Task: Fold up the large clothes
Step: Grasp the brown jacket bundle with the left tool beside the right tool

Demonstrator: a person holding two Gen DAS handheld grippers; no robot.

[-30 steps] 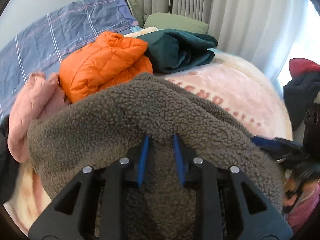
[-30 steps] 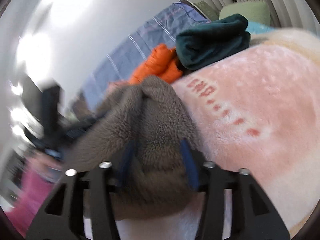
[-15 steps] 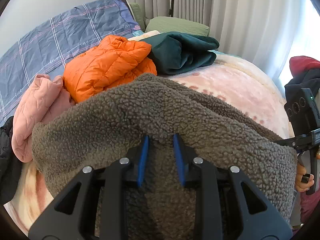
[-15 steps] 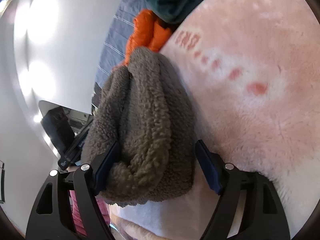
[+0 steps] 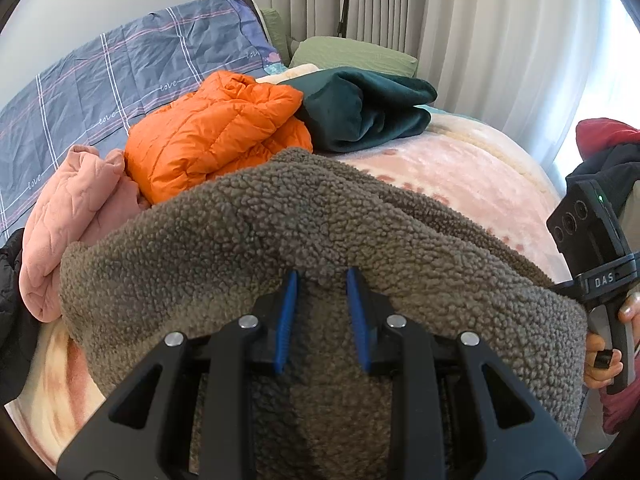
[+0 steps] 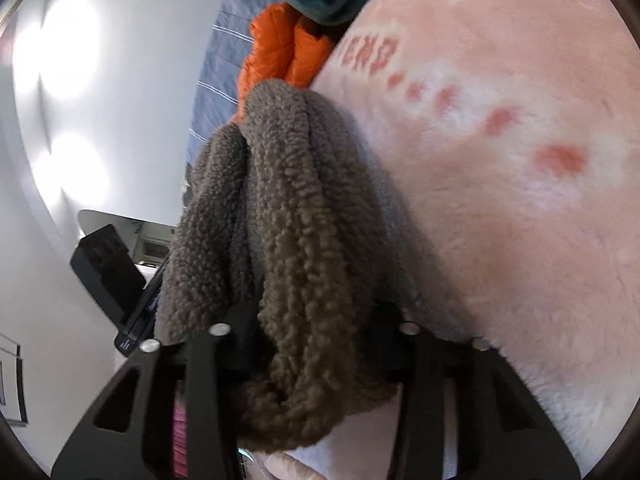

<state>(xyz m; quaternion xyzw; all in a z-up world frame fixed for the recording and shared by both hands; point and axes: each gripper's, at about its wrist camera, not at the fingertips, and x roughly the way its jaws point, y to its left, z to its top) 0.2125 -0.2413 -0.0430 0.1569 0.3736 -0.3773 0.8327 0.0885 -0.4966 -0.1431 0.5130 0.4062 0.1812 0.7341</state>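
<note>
A grey-brown fleece garment [image 5: 304,224] is held up as a folded bundle over the pink blanket of the bed [image 5: 472,176]. My left gripper [image 5: 321,280] is shut on its near edge, blue pads pressing a fold of fleece. My right gripper [image 6: 312,320] has closed on the other end of the fleece [image 6: 288,208]; thick folds fill the space between its fingers and hide the pads. The right gripper's body also shows in the left wrist view [image 5: 596,264] at the fleece's right end.
An orange puffer jacket [image 5: 216,132], a folded dark green garment [image 5: 368,112] and a pink quilted garment [image 5: 76,208] lie at the back of the bed. A blue checked sheet [image 5: 100,92], green pillow [image 5: 352,54] and curtains [image 5: 460,40] lie beyond. Dark and red clothes [image 5: 608,160] hang at right.
My right gripper swung round to the fleece's end and closed from wide open onto the bundled folds. The fleece stretched wider between both grippers. My left gripper kept its hold.
</note>
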